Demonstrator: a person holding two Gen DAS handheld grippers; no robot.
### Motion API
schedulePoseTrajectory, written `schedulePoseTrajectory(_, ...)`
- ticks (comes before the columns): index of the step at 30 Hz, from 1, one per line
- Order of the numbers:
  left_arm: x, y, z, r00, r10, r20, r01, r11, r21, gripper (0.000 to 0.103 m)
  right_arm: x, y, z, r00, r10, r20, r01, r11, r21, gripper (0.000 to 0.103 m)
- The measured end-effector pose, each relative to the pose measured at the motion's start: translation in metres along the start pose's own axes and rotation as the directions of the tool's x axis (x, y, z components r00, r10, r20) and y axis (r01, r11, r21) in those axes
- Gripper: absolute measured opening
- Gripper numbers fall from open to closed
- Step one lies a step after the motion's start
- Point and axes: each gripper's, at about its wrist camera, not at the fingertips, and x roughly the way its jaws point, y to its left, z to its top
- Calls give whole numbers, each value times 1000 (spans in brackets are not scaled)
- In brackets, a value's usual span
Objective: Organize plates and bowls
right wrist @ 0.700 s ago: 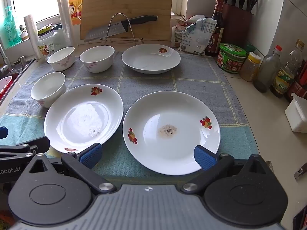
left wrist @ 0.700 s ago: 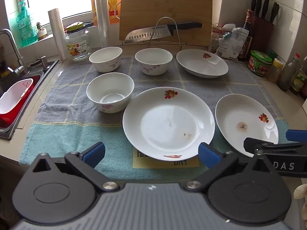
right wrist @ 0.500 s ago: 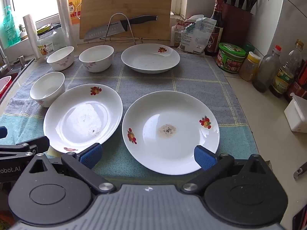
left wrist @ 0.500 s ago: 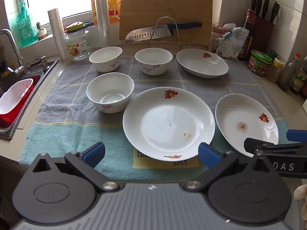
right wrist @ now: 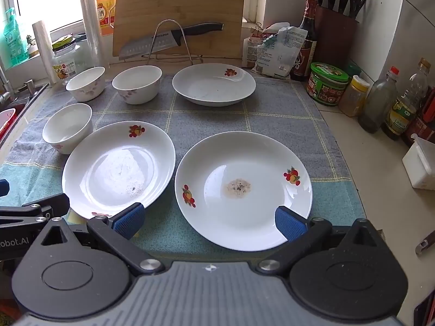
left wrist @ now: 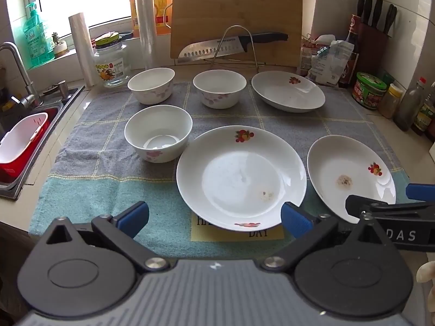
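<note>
on the grey and teal checked towel (left wrist: pixel 89 187), left to right: three white floral bowls (left wrist: pixel 158 133) at the left, then three white fruit-print plates (left wrist: pixel 240 176). the left gripper (left wrist: pixel 214 216) hangs wide open and empty before the middle plate. the right gripper (right wrist: pixel 208 218) is just as spread over the near stained plate (right wrist: pixel 243 190), touching nothing.

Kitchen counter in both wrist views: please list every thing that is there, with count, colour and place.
bowls: 3, white with pink flowers, left part of the towel
plates: 3, white with fruit print, two near, one far right
towel: 1, grey and teal, under the dishes
knife: 1, black handle, on a wire stand
cutting board: 1, wooden, against the wall
knife block: 1, dark, far right corner
sink: 1, steel, at left
left gripper: 1, black with blue pads, open
right gripper: 1, same colours, open
</note>
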Motion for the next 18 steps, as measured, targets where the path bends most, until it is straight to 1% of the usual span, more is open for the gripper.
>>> schedulePoseTrajectory(18, 5, 1, 3, 1000, -6, -6, 6, 1000, 12, 102, 2, 3, 2, 1000, -22, -8, 22, 1000, 10, 103)
